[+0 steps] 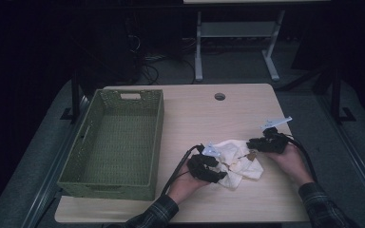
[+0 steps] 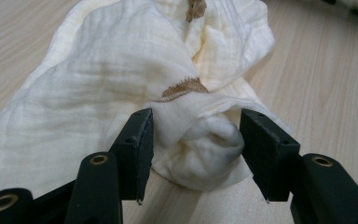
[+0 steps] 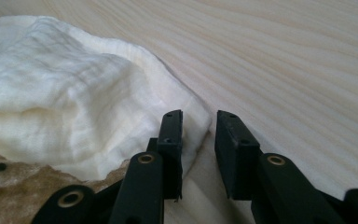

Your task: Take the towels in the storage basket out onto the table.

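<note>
A crumpled cream cloth (image 1: 237,161) with brown trim lies on the wooden table (image 1: 209,118) near the front. My left gripper (image 1: 214,167) sits at the cloth's left side. In the left gripper view its jaws (image 2: 196,122) stand wide apart with a bunched fold of the cloth (image 2: 112,70) between them, and the pads do not visibly press on it. My right gripper (image 1: 255,143) is at the cloth's right edge. Its jaws (image 3: 199,116) are low over the table with a narrow gap, and the cloth's (image 3: 74,84) thin edge lies just at the left jaw's tip.
A green woven basket (image 1: 158,137) stands on the table's left half with nothing inside. A round cable hole (image 1: 220,96) is near the far edge. Bare tabletop stretches behind the cloth. Beyond the table stands a desk frame (image 1: 237,33) in the dark room.
</note>
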Motion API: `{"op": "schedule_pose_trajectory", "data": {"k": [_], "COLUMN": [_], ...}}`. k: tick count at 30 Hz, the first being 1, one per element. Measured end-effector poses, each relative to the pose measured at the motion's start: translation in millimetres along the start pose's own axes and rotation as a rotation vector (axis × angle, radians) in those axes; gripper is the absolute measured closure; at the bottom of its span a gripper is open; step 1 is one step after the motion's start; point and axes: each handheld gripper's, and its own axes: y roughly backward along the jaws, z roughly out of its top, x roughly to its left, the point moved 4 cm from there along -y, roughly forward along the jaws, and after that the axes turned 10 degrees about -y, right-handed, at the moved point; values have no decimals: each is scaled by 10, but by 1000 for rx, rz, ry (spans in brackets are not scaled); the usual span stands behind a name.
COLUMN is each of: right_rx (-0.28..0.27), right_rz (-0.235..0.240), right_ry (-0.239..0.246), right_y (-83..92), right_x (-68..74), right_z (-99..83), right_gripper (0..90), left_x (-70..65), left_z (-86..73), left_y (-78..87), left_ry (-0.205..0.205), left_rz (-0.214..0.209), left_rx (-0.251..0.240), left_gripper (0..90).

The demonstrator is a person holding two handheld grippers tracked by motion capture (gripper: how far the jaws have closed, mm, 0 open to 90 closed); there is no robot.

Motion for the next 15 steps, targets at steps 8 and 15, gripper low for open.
{"op": "schedule_pose_trajectory", "data": {"k": [8,15], "right_rx": [-36,-160], "right_rz": [-17,-58], "right_ry": [20,43], "right_y": [71,367], "right_x": [33,74], "right_z": [29,186], "right_gripper": [877,882], "left_x": [14,30], "left_z": [-5,-6], "left_y": [12,41], "left_ry": [-5,-2], "left_rz": [10,18], "left_rx": [2,-3], "left_gripper": [450,448]}}
